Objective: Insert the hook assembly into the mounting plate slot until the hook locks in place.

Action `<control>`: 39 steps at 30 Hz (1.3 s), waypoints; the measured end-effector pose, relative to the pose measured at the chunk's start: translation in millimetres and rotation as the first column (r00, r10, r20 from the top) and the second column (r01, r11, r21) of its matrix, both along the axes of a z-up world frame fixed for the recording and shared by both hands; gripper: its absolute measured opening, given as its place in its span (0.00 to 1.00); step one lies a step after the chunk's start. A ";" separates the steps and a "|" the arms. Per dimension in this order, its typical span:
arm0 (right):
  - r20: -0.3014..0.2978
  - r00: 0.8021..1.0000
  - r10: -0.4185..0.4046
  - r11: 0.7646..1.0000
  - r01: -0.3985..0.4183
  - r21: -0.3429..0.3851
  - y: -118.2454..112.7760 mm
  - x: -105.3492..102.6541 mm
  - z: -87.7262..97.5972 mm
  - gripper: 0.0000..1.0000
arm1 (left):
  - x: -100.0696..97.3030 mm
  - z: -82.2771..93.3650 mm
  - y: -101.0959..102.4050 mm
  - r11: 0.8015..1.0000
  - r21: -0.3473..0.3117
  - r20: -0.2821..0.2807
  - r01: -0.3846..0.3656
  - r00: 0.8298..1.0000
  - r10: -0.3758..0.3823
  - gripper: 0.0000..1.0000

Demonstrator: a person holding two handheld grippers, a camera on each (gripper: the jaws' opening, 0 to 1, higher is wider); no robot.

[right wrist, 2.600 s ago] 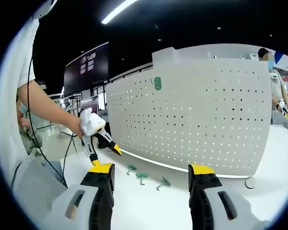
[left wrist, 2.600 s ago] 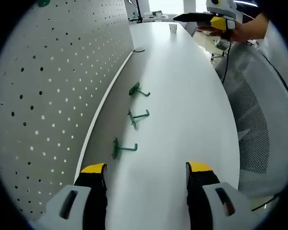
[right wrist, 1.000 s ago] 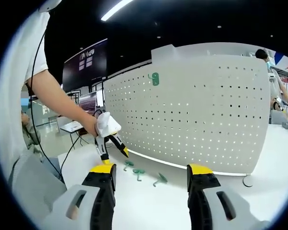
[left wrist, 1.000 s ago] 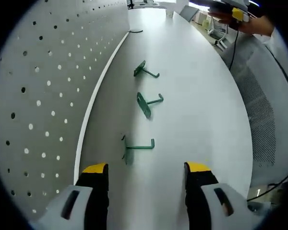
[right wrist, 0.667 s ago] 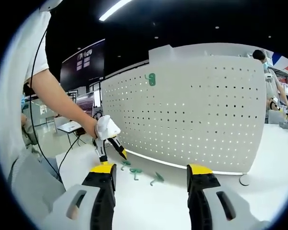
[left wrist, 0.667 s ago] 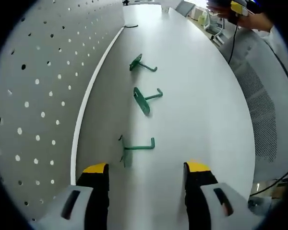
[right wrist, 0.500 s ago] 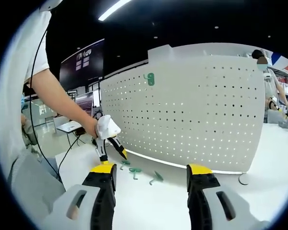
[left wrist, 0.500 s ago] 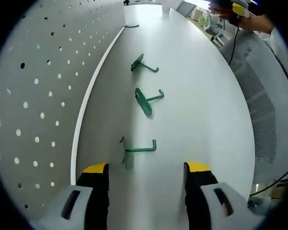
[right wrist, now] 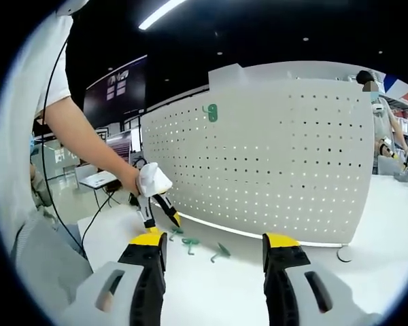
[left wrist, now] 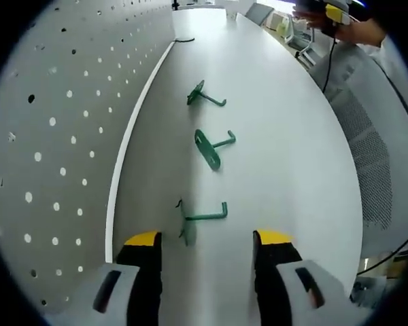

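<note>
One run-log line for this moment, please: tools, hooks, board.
left tool: open, nearest green hook lies ahead of its jaws | right tool: open, empty | three hooks loose on white table | one hook mounted on pegboard

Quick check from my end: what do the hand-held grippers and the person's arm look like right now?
Each hand-held gripper has grey jaws with yellow-and-black tips: left, right. In the right gripper view, the hand wears a white glove, the sleeve is white and short, and a thin black cable trails down.

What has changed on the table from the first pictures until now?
The left gripper has moved toward the nearest hook, its jaws slightly narrower, nothing gripped. All three hooks lie as before, the right gripper stays open and empty, and the hook on the board is unmoved.
</note>
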State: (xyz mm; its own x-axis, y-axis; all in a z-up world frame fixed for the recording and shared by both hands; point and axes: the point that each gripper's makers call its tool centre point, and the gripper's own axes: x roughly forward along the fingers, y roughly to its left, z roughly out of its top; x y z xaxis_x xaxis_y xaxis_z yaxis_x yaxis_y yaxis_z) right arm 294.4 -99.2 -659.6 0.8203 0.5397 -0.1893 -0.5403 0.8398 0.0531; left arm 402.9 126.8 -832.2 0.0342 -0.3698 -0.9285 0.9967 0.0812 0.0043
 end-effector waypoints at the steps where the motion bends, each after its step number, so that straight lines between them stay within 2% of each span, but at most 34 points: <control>1: 0.000 1.000 0.000 1.000 0.000 -0.001 -0.1 0.0 0.0 0.55 | 0.9 0.3 -0.1 1.000 -0.001 0.001 -0.006 1.000 0.006 0.49; 8: -0.002 1.000 -0.005 1.000 0.005 0.001 -1.3 -0.7 0.0 0.54 | 7.4 0.9 0.3 0.998 0.003 0.005 -0.058 0.998 0.058 0.30; 13: -0.006 1.000 -0.002 1.000 0.002 -0.001 -0.9 -0.8 -1.4 0.54 | 7.3 1.0 0.0 0.998 0.011 0.009 -0.063 0.998 0.063 0.26; 17: -0.008 1.000 -0.002 1.000 0.002 -0.001 -1.1 -1.1 -2.0 0.54 | 8.7 1.0 -0.5 0.995 0.023 0.018 -0.094 0.995 0.094 0.19; 23: -0.009 1.000 -0.001 1.000 0.001 -0.001 -0.4 -0.8 -1.5 0.53 | 11.8 0.8 -0.1 0.992 0.033 0.026 -0.125 0.992 0.124 0.15; 28: -0.012 1.000 -0.005 1.000 0.005 0.007 -1.6 -1.4 -1.9 0.53 | 14.0 0.6 -0.1 0.991 0.053 0.062 -0.125 0.991 0.122 0.06; 39: -0.008 1.000 -0.009 1.000 0.009 0.010 -2.7 -0.8 -0.9 0.52 | 16.1 1.0 0.7 0.989 0.051 0.074 -0.137 0.988 0.133 0.04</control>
State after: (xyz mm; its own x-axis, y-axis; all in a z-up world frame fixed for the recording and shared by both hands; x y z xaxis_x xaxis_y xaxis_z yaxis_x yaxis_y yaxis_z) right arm 293.5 -101.9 -660.5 0.8237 0.5340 -0.1907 -0.5321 0.8441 0.0658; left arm 418.9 127.4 -831.1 0.1465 -0.3052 -0.9410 0.9736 0.2128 0.0826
